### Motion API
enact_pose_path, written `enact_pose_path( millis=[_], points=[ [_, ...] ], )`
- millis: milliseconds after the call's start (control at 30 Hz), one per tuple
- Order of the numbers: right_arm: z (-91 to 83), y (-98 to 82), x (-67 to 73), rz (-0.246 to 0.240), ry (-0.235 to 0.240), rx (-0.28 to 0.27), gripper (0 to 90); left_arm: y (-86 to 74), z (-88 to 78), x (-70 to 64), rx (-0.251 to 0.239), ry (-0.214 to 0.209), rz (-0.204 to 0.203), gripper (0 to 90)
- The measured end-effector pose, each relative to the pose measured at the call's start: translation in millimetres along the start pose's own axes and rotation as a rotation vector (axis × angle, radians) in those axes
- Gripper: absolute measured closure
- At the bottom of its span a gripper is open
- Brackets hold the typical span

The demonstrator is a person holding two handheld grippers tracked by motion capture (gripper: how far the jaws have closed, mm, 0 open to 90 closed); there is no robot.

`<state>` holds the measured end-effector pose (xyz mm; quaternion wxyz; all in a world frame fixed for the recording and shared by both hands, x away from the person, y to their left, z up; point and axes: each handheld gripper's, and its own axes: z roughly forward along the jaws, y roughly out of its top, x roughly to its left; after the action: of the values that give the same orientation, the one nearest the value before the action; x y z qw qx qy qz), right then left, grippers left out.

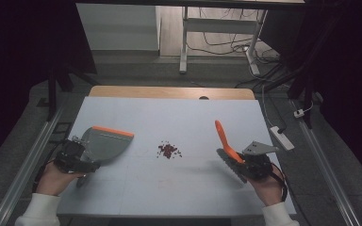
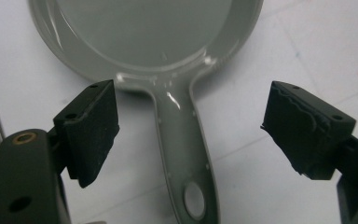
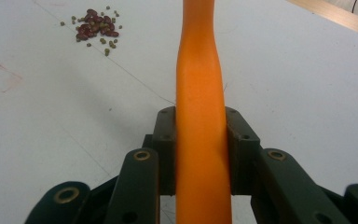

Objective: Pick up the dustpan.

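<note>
**Around the work area**

A white tabletop with a wooden strip along its far edge stands on grey floor. Behind it sits a white desk frame with tangled cables beneath. A white power strip lies on the floor at right, beside metal rails.

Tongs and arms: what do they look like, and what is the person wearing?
Both tongs are black. The left tongs have rough square pads and brass-coloured rivets. The right tongs carry a grey three-cornered plate, and a black cable trails from them. The person wears white sleeves with ribbed cuffs.
</note>
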<state>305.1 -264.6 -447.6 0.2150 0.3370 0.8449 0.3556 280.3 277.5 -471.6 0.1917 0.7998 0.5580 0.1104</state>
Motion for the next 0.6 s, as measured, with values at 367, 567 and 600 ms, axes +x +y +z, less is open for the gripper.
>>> enact_pose_path(
  millis=[367, 567, 600],
  points=[
    [2.7, -1.8, 1.1, -0.012, 0.004, 0.010, 69.8, -2.5, 24.4, 6.0, 0.095, -0.003, -0.035, 20.2],
    [2.9, -2.0, 2.2, -0.019, 0.001, 0.015, 69.8, -4.9, 34.0, 9.8, 0.115, -0.033, -0.053, 20.8],
    [2.8, -1.9, 2.0, -0.018, 0.001, 0.013, 69.8, -4.9, 34.0, 9.8, 0.115, -0.033, -0.053, 20.8]
  ],
)
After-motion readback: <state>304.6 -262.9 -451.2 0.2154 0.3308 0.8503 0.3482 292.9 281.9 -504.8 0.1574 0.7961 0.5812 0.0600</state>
